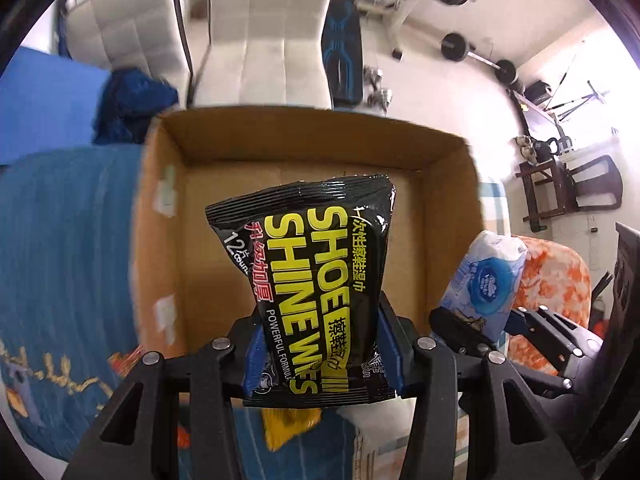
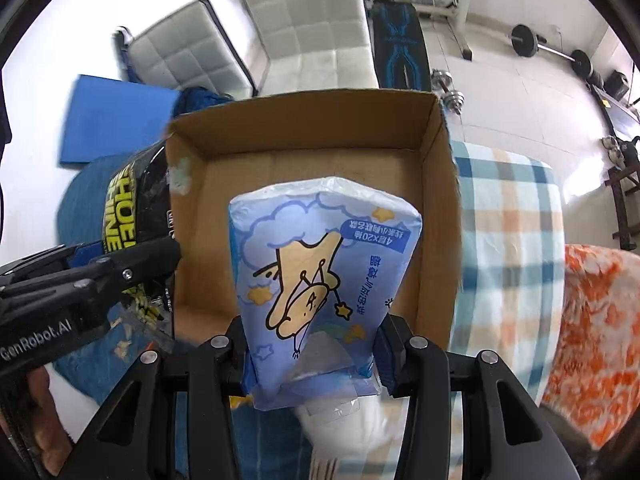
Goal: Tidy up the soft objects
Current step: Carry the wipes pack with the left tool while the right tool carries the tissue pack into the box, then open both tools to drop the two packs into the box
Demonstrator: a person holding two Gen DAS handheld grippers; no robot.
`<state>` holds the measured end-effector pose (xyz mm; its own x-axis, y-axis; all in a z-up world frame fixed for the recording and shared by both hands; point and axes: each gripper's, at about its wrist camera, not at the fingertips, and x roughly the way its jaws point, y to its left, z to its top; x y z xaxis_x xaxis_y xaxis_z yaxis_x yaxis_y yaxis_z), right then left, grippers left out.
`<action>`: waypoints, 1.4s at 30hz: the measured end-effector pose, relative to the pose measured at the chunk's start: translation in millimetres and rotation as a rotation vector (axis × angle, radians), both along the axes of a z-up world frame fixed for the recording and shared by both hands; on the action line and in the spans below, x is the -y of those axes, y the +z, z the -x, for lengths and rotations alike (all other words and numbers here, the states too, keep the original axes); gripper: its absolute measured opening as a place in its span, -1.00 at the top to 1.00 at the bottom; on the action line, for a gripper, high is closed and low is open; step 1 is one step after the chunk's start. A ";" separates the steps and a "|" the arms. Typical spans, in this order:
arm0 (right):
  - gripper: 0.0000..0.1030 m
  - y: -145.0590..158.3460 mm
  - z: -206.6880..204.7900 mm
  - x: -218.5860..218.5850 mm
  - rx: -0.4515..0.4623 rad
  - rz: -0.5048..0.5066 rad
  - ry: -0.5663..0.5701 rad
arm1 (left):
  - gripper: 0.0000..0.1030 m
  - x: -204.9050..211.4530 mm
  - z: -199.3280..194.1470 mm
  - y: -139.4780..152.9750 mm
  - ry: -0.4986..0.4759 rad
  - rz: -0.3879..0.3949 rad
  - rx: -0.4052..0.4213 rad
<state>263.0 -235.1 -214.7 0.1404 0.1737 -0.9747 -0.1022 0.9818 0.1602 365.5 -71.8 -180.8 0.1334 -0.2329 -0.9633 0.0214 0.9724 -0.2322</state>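
Below, I am seeing the open brown cardboard box [image 1: 308,152] empty. My left gripper [image 1: 318,354] is pinching the black, crinkly shoe-wipe pouch [image 1: 308,280] low down; my right gripper [image 2: 314,360] is clamping the light, squashy blue tissue pack [image 2: 320,272] near its base.

Bed [image 2: 508,216], plaid cover: cardboard box [image 2: 436,216], blue cushion [image 1: 60,240], orange-white cloth [image 2: 592,340].

A home room, doubling as a gym.

White tufted cushions [image 2: 316,12] are seen propped on a pale tiled floor, a weight bench [image 2: 396,44] and barbell [image 2: 552,50] are spotted beyond, and a plaid blanket [image 2: 516,216] is spread beside a cardboard box [image 2: 304,120] and a blue mat [image 2: 116,120].
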 end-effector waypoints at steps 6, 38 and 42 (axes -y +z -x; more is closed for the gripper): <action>0.07 -68.5 -65.7 -1.2 -0.094 0.016 0.027 | 0.13 2.9 -68.0 -71.0 -0.011 0.035 -0.141; -0.93 -83.2 -79.4 -6.8 -0.133 0.084 0.022 | -0.99 0.7 -56.5 -54.9 -0.012 -0.024 -0.137; -1.00 -63.2 -52.7 -4.9 -0.067 0.114 -0.006 | -0.99 -7.4 -26.1 -32.9 0.023 -0.085 -0.038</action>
